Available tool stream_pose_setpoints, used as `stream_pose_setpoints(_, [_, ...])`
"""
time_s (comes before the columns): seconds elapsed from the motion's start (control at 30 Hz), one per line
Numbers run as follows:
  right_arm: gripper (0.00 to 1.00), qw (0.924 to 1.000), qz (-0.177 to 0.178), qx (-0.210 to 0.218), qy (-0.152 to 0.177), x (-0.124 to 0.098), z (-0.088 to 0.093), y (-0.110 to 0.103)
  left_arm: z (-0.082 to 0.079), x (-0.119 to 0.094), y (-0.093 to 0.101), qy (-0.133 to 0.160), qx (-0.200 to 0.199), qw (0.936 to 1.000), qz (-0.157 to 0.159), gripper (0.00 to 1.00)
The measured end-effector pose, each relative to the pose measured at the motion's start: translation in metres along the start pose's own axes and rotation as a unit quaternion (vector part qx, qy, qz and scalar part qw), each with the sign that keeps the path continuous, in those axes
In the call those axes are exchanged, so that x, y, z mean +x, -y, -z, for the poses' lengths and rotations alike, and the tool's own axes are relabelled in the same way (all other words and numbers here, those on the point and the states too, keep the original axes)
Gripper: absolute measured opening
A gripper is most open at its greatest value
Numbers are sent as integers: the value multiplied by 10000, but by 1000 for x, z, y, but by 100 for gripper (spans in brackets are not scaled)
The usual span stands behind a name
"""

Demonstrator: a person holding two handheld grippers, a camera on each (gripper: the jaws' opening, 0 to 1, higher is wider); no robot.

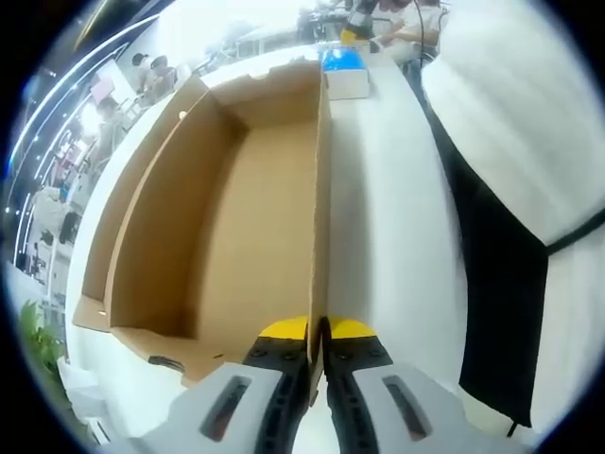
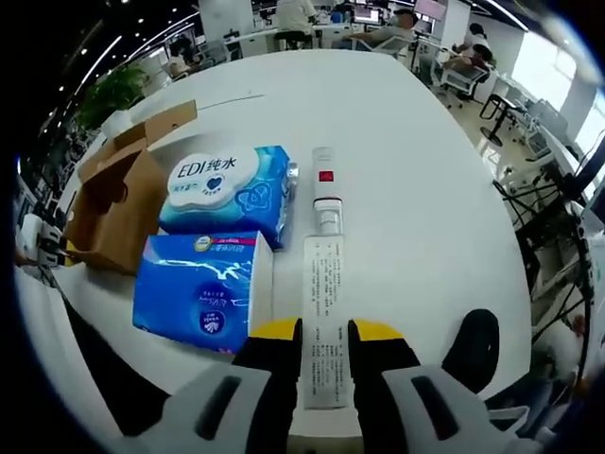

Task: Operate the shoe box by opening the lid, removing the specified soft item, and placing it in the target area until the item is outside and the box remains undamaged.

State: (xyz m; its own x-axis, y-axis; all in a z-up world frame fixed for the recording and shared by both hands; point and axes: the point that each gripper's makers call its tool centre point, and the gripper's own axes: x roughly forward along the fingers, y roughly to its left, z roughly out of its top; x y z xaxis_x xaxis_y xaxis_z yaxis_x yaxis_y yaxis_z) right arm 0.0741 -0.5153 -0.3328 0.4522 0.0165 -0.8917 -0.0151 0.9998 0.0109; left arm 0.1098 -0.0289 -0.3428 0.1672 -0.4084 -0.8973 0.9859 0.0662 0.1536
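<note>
My left claw (image 1: 318,342) is clamped on the thin upright side wall of the open brown cardboard shoe box (image 1: 227,218), its yellow-tipped fingers (image 1: 282,330) pressed to either face of that wall. I see bare cardboard on the box floor. The box stands on the white counter (image 1: 388,208), and a blue tissue pack (image 1: 344,62) lies beyond its far end.

My right claw (image 2: 323,333) is parted around the near end of a long white printed carton (image 2: 326,284), the fingers beside it but not squeezing. Left of the carton lie a blue soft tissue pack (image 2: 200,288) near the counter's front edge and a blue-and-white wet-wipe pack (image 2: 232,192) behind it; the shoe box sits at the left edge.
</note>
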Motion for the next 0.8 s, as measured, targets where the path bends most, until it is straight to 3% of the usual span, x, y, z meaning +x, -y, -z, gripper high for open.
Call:
stream_pose_setpoints(0.2, [19,9999,17,71,85,1,-4,-3,0,0,0,-6,10,10000,23,4])
stream_pose_setpoints(0.47, [19,9997,5,-231,6,5,-9,-5,1,0,0,-4,4,10000,25,4])
stream_pose_setpoints(0.57, [30,9990,145,-356,-246,5,2,-4,1,0,0,0,10,10000,35,4])
stream_pose_setpoints(0.63, [39,9991,130,-367,-145,2,4,-9,1,0,0,1,11,10000,21,4])
stream_pose_setpoints(0.73, [44,9999,81,-30,-121,-2,12,-12,1,0,0,18,37,10000,1,4])
stream_pose_setpoints(0.8, [43,9999,112,-24,-59,-5,16,-13,1,0,0,29,58,10000,14,4])
